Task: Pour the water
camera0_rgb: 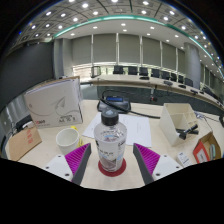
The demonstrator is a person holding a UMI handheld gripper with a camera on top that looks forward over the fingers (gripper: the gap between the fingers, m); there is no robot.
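Observation:
A clear plastic water bottle with a black cap stands upright on a round red coaster on the pale table. My gripper is open around it. The bottle sits between the two purple pads, with a small gap showing on each side. A white cup stands on the table just left of the left finger. The base of the bottle is partly hidden by my housing.
An upright white box or book stands behind the cup. A beige open box sits to the right, and a brown cardboard piece lies at the left. White paper lies behind the bottle. Office chairs and desks fill the room beyond.

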